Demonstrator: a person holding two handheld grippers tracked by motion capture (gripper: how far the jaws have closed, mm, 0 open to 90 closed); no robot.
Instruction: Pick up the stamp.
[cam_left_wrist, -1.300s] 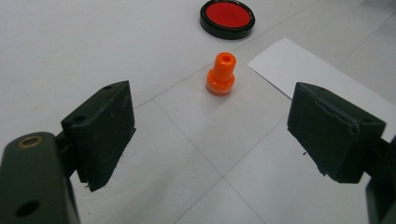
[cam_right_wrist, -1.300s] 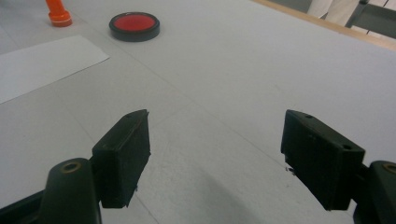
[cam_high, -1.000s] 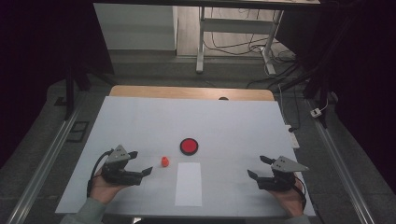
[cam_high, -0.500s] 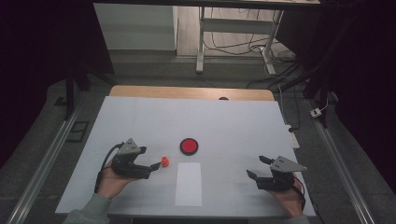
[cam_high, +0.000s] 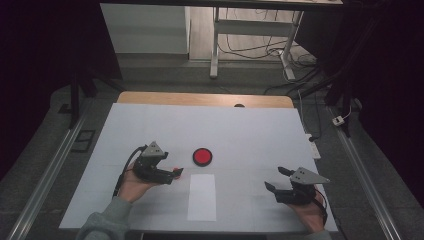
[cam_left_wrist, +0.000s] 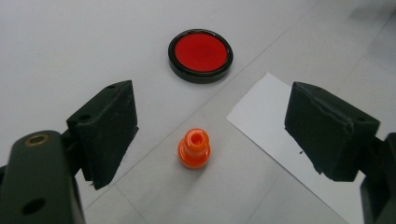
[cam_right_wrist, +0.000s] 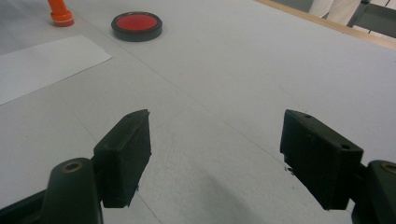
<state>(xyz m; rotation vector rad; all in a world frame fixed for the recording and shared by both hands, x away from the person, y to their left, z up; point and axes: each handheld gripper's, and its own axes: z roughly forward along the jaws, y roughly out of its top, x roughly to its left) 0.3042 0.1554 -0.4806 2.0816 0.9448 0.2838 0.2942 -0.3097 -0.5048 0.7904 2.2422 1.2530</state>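
**Orange peg stands between the spread jaws of the left gripper**

Orange peg (cam_left_wrist: 194, 148), a small stepped plastic piece with a hole in its top, stands upright on the white table cover (cam_high: 250, 130), so its long axis is vertical. In the left gripper view it sits just ahead of the left gripper (cam_left_wrist: 210, 128), roughly midway between the two black jaws and a little nearer the left one. Those jaws are spread wide and touch nothing; clear table shows on both sides of the peg.

In the high view the left gripper (cam_high: 167, 176) lies at the near left of the table, pointing right, with the peg (cam_high: 178, 171) right at its tips. Beyond the peg, near but apart, lies the round red disc with a black rim (cam_left_wrist: 200, 54); the white paper sheet (cam_left_wrist: 299, 149) lies just beside the peg on the other side, not under it.

The right gripper (cam_high: 277, 180) is well apart, at the near right of the table, its jaws likewise spread and empty; from its own view the peg (cam_right_wrist: 60, 13) is far off at the upper left. The left hand is plainly the nearer one. A short advance and a squeeze across the peg's body looks like all the pick needs, though a light upright piece could tip if one jaw lands first.
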